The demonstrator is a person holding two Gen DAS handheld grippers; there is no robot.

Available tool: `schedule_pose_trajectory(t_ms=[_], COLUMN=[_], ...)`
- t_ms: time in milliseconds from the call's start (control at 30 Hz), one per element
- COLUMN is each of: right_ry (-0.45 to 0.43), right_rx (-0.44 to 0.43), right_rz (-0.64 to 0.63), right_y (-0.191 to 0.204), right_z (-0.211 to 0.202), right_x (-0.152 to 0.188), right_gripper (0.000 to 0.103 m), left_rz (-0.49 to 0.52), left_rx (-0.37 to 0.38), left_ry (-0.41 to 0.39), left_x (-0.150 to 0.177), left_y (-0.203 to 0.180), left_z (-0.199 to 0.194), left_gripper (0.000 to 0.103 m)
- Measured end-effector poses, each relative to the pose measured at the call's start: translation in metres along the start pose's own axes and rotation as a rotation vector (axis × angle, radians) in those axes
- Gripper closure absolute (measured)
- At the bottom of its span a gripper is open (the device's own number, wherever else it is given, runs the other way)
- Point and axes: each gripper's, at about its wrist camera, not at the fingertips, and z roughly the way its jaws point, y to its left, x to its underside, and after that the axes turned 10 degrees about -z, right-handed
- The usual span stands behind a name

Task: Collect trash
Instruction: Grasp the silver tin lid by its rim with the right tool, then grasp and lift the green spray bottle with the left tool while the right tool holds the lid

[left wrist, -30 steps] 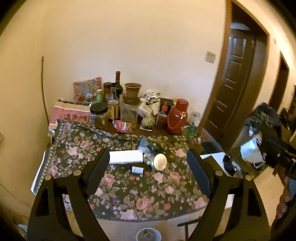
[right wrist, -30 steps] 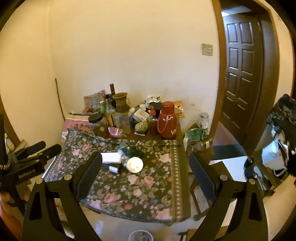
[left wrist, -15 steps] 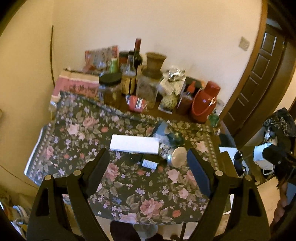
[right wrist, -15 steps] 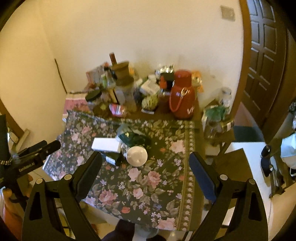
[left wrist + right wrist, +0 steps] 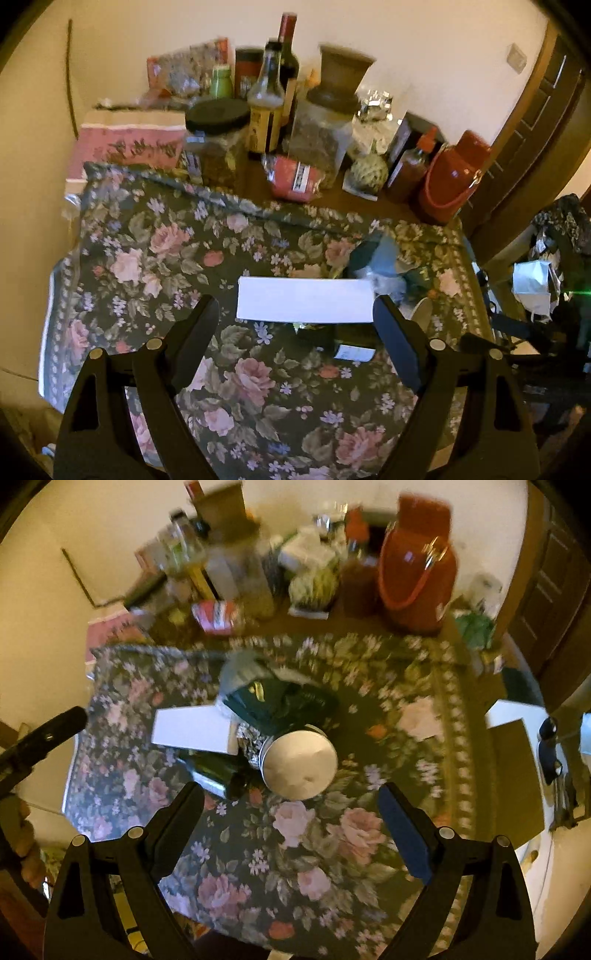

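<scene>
White box (image 5: 304, 301) beside can (image 5: 299, 762); both tools gape.

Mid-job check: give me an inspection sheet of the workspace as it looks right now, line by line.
Surface: table under a floral cloth; bare wood strip at the far edge.
Job's things: white flat box, tipped can with its pale end facing up, dark green wrapper, small dark bottle, clustered mid-cloth.
Clutter: bottles, jars, red jug, red packet along the wall.
Grippers: left gripper and right gripper above the cloth, jaws wide, nothing between them.
Cables: nothing seen.
Surroundings: cream wall, dark wooden door to the right.
</scene>
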Motion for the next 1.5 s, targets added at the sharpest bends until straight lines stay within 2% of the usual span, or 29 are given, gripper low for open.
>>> schedule_pose_trajectory(t_ms=[200,400,467,533,767,867,1033,1167,1267,1367,1500], right_ry=[0.072,0.087,0.084,0.083,0.055,0.045,0.037,0.032,0.024,0.011,-0.015], right_rx=[-0.042,-0.098,-0.1,-0.102,-0.073,-0.045,-0.013,0.006,0.009,0.012,0.013], right_rz=[0.075,0.143,0.14,0.122,0.095,0.096,0.113,0.134,0.156,0.17,0.17], right_y=[-0.013,-0.024,-0.024,-0.022,-0.023,-0.03,-0.041,-0.049,-0.056,-0.061,-0.064], right_z=[0.049,0.071,0.074,0.076,0.065,0.054,0.039,0.03,0.024,0.017,0.007], right_x=[-0.007,-0.009,-0.008,-0.008,-0.001,0.008,0.023,0.032,0.037,0.04,0.041], right_gripper=[0.01,0.011,0.019,0.032,0.033,0.033,0.033,0.033,0.033,0.033,0.033], left_rz=[0.024,0.038,0.044,0.049,0.094,0.074,0.047,0.074,0.096,0.088,0.057], left_rx=[0.002,0.025,0.035,0.048,0.079,0.1,0.099,0.05,-0.003,-0.024,0.002], left_ry=[0.094,0.152,0.167,0.184,0.227,0.255,0.268,0.253,0.239,0.227,0.211], left_x=[0.011,0.027,0.032,0.037,0.053,0.057,0.062,0.065,0.067,0.068,0.067], left_y=[0.007,0.002,-0.002,-0.007,-0.03,-0.035,-0.044,-0.056,-0.062,-0.062,-0.06], left_z=[0.041,0.061,0.066,0.071,0.084,0.095,0.111,0.121,0.13,0.132,0.124], left_gripper=[0.018,0.018,0.018,0.018,0.018,0.018,0.027,0.033,0.047,0.049,0.051])
